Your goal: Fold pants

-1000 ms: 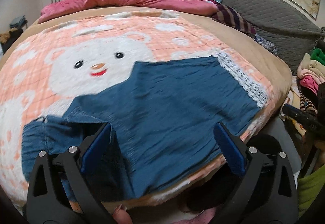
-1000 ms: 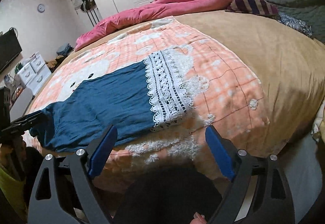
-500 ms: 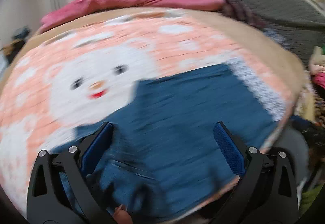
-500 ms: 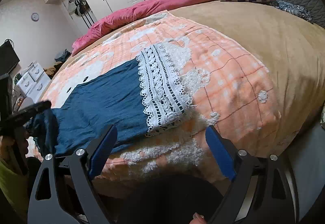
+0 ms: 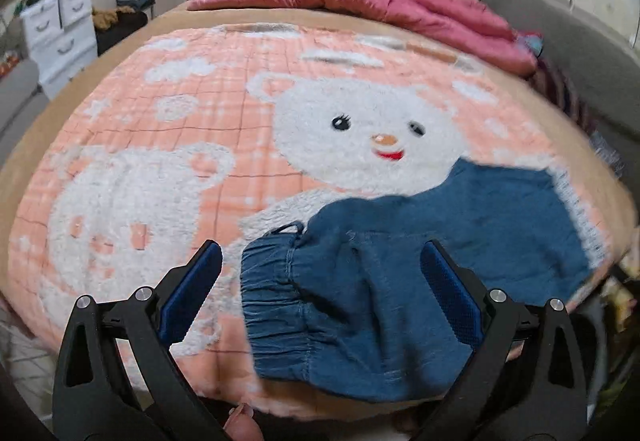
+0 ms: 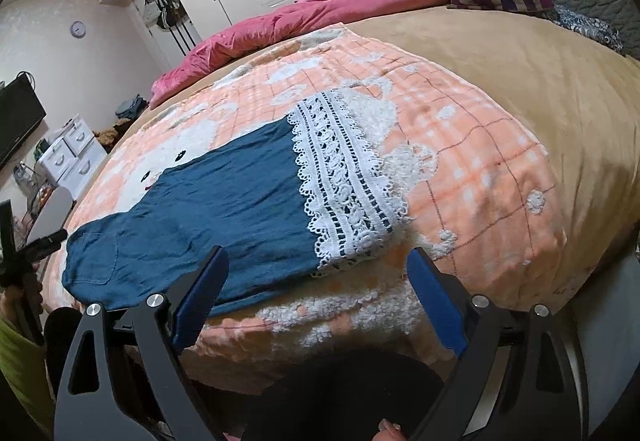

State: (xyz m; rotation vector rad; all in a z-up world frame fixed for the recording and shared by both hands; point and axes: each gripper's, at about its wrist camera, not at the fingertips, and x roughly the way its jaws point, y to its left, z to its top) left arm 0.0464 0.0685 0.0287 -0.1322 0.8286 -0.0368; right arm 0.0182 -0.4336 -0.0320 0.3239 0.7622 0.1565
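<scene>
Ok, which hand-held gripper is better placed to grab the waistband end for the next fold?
Left. The left hand-held gripper is open right over the pants' elastic waistband; the right hand-held gripper faces the lace hem end.

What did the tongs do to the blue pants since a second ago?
The left tongs swung toward the waistband, which now lies in view between their open fingers. The waist end looks pulled in a little, so the pants seem slightly shorter. Nothing was grabbed. The right tongs stayed open near the lace hem, and the blanket did not move.
</scene>
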